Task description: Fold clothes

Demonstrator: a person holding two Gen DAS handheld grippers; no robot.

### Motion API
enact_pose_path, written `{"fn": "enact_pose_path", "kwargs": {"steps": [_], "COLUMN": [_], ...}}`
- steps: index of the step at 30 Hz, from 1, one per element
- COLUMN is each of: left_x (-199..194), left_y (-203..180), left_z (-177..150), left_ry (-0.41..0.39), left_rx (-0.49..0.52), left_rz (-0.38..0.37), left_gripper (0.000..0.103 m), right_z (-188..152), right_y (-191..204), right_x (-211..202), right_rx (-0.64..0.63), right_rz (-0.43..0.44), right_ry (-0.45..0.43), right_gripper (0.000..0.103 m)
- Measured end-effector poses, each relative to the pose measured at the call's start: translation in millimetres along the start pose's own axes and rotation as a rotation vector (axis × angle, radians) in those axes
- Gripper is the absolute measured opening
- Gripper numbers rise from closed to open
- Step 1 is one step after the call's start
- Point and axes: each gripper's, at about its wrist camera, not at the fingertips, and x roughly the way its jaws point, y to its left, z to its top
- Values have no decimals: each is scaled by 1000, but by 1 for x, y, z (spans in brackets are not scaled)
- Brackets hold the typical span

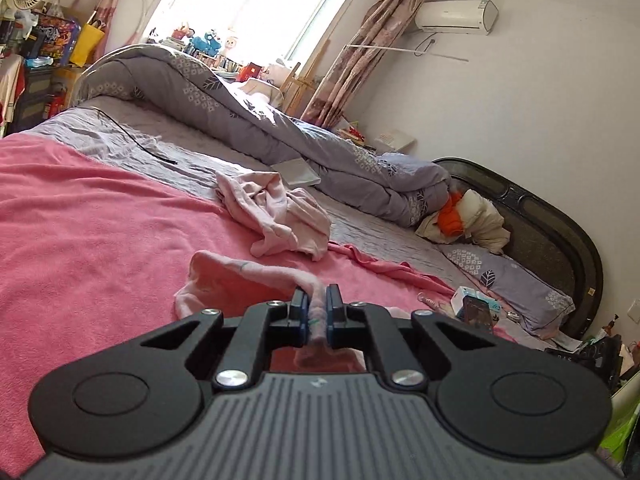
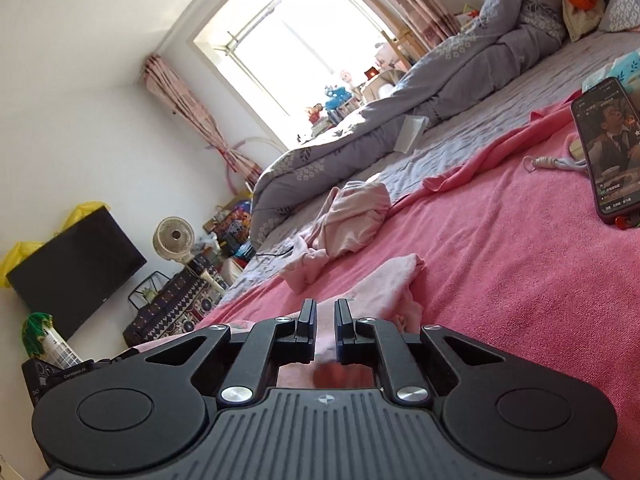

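The left tongs (image 1: 316, 300) are pinched shut on a fold of a soft, light pink garment (image 1: 240, 276). The cloth sticks up between the two black tips and hangs down under them. The rest of it sags onto the pink blanket (image 1: 88, 232) that covers the near part of the bed.

The right tongs (image 2: 325, 314) are nearly closed, with a thin gap between the tips. Pale pink cloth fills that gap, so they seem to be holding the same garment (image 2: 384, 284), which bunches up on the blanket (image 2: 500, 280) just past the tips.

A little farther back lies a second pink garment (image 1: 276, 212), all crumpled in a heap. It sits where the pink blanket meets the grey sheet (image 1: 168, 148). In the right view the same heap (image 2: 352, 220) is beyond the held cloth and apart from it.

A big grey quilt (image 1: 248, 120) with a leaf pattern is rolled up along the far side of the bed. A phone (image 2: 608, 148) with a lit screen lies on the blanket to the right, well away from the clothes. A black cable (image 1: 136, 136) lies on the grey sheet. A bright window (image 1: 256, 4) is behind the bed, and a small white fan (image 2: 174, 240) stands near the wall.
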Motion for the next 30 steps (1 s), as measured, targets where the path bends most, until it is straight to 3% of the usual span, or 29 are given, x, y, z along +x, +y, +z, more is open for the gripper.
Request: {"fn": "enact_pose_path", "kwargs": {"steps": [5, 8, 10, 14, 15, 18, 22, 25, 27, 30], "left_x": [14, 17, 16, 3, 1, -3, -18, -30, -37, -28], "left_y": [44, 63, 68, 59, 58, 66, 84, 81, 75, 48], "left_z": [-34, -48, -50, -42, -44, -55, -61, -47, -36, -26], "left_ry": [141, 152, 142, 83, 80, 100, 67, 13, -29, -43], "left_rx": [-99, -176, -202, -158, -139, -142, -233, -202, -184, -71], "left_rz": [137, 130, 122, 126, 146, 190, 164, 203, 184, 190], "left_gripper": [7, 7, 7, 8, 8, 8, 8, 7, 8, 8], "right_z": [-4, -14, -15, -14, -14, -14, -15, -15, -14, -7], "right_y": [5, 4, 5, 12, 13, 16, 19, 22, 22, 19], "right_x": [-6, -3, -3, -1, -1, -10, -21, -30, -35, -40], "right_rx": [-47, -80, -82, -123, -126, -100, -65, -39, -16, 15], "right_rz": [-40, -102, -106, -97, -91, -56, -9, 27, 51, 67], "right_ry": [5, 19, 10, 33, 39, 36, 33, 30, 25, -3], "right_gripper": [16, 28, 48, 48, 46, 14, 10, 9, 9, 9]}}
